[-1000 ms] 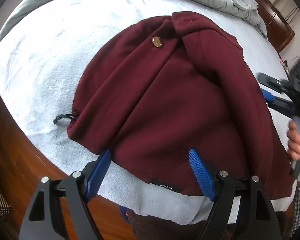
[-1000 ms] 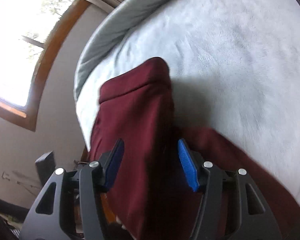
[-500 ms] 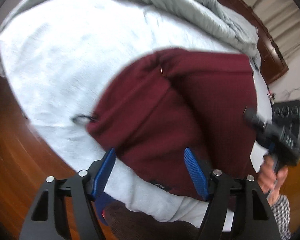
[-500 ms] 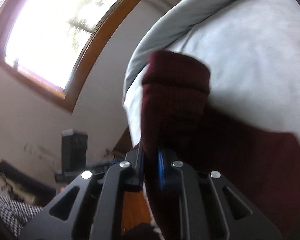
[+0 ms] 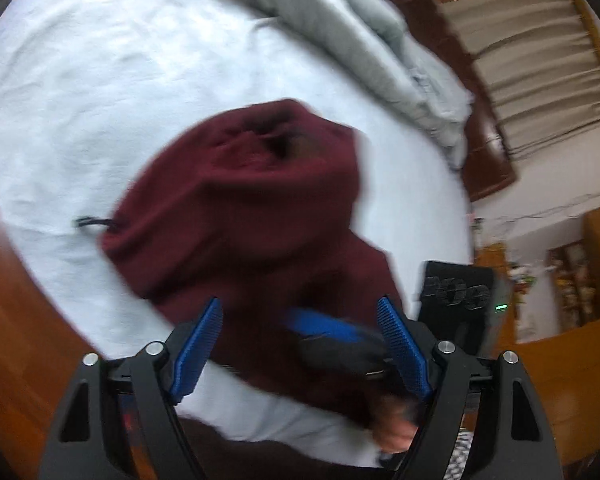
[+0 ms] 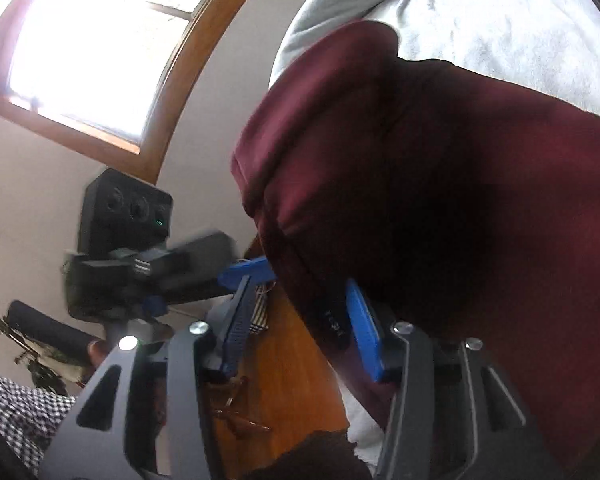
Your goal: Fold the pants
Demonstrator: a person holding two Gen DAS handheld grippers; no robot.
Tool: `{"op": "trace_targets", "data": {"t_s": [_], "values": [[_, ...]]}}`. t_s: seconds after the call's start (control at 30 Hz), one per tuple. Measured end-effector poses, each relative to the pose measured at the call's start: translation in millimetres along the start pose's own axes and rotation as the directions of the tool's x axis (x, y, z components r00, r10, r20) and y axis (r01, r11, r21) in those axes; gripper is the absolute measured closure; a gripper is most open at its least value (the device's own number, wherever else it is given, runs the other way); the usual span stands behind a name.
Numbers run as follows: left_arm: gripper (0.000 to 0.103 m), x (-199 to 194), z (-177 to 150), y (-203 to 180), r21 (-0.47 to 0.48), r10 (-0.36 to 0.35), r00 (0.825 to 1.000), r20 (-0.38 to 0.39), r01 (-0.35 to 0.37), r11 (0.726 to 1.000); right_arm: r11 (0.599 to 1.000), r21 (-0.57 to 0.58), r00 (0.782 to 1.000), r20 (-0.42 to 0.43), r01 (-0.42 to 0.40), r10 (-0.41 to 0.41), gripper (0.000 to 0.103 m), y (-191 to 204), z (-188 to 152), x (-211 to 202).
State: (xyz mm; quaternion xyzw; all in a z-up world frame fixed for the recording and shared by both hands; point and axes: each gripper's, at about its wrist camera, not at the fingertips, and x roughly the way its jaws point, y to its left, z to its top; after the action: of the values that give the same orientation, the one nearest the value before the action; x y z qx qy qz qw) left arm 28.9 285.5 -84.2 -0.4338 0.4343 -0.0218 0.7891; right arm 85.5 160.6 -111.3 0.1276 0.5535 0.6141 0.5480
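The maroon pants point(image 5: 252, 208) lie bunched in a fold on the white fleece blanket point(image 5: 140, 80), with a black drawstring point(image 5: 94, 222) at their left edge. My left gripper point(image 5: 300, 344) hovers over their near edge; its jaws are opening and grip nothing. The right gripper's blurred blue fingers point(image 5: 320, 324) show between them. In the right wrist view my right gripper point(image 6: 300, 326) is opening. The labelled edge of the pants point(image 6: 440, 160) hangs between its fingers, against the right pad and apart from the left one. A blue finger point(image 6: 246, 272) of the left gripper is just beyond.
A grey duvet point(image 5: 360, 40) is heaped along the far side of the bed, before a dark headboard point(image 5: 488, 152). Wooden floor point(image 5: 20, 320) runs around the bed's near edge. A black device point(image 6: 126, 208) stands beside the bed under a bright window point(image 6: 80, 40). A checked sleeve point(image 6: 16, 408) is low left.
The right gripper clamped shut on the pants' edge, carried it across toward the left gripper, and its jaws have now parted. The pants went from spread out to a smaller bundle. The left gripper rolled.
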Motion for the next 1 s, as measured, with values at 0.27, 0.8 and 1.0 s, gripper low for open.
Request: {"op": "trace_targets", "data": {"t_s": [0.27, 0.8, 1.0], "values": [[0.028, 40, 24, 13, -0.092, 0.205, 0.977, -0.06, -0.21, 0.973, 0.998, -0.029, 0.999, -0.014, 0.048, -0.048, 0.065, 3, -7, 4], [0.067, 27, -9, 41, -0.035, 0.264, 0.96, 0.089, -0.262, 0.964, 0.919, 0.088, 0.916, 0.087, 0.384, -0.391, 0.062, -13, -98, -150], [0.043, 1, -27, -17, 0.025, 0.378, 0.908, 0.18, -0.389, 0.921, 0.813, 0.282, 0.812, 0.155, 0.51, -0.563, 0.056, -25, -170, -244]]}}
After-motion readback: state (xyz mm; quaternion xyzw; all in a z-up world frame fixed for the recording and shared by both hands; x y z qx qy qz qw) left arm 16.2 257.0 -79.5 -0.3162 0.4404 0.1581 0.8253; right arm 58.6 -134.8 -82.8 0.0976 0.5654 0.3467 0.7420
